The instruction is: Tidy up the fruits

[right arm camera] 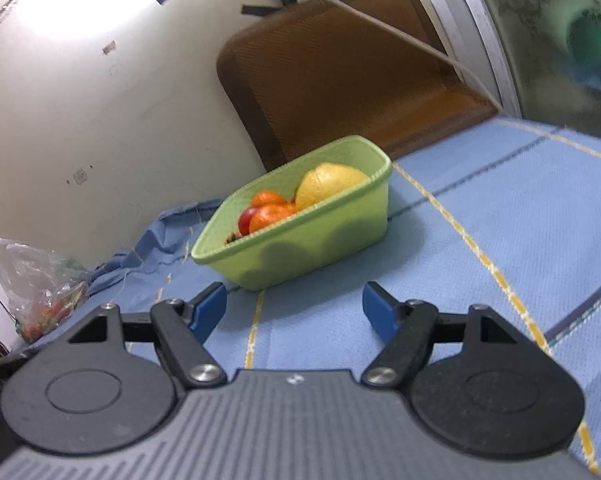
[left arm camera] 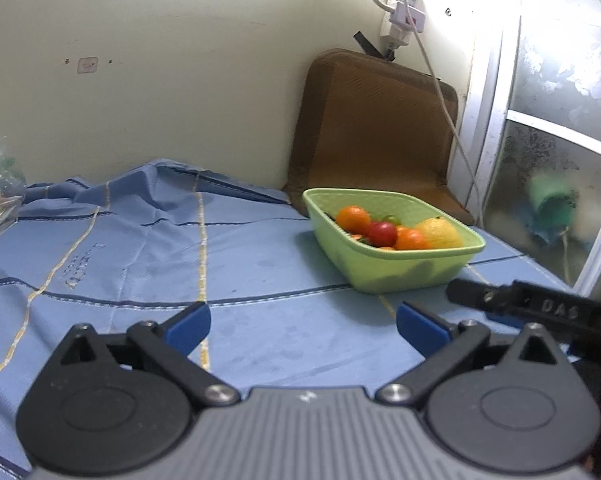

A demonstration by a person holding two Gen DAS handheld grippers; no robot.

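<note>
Fruit is piled in the green basket [left arm camera: 396, 268] on the blue cloth [left arm camera: 140, 248] — set ahead of the left gripper [left arm camera: 303, 326] and right gripper [right arm camera: 294, 308], both spread wide, nothing held.

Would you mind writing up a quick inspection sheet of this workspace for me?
Surface: blue cloth, rumpled near the wall.
Job's things: green basket holding oranges, a red fruit and a large yellow fruit.
Clutter: clear plastic bag with contents at the cloth's edge.
Grippers: left gripper and right gripper, jaws open, nothing between them.
Cables: white cord hanging from a wall plug.
Surroundings: brown cushion leaning on the wall; frosted window.
</note>
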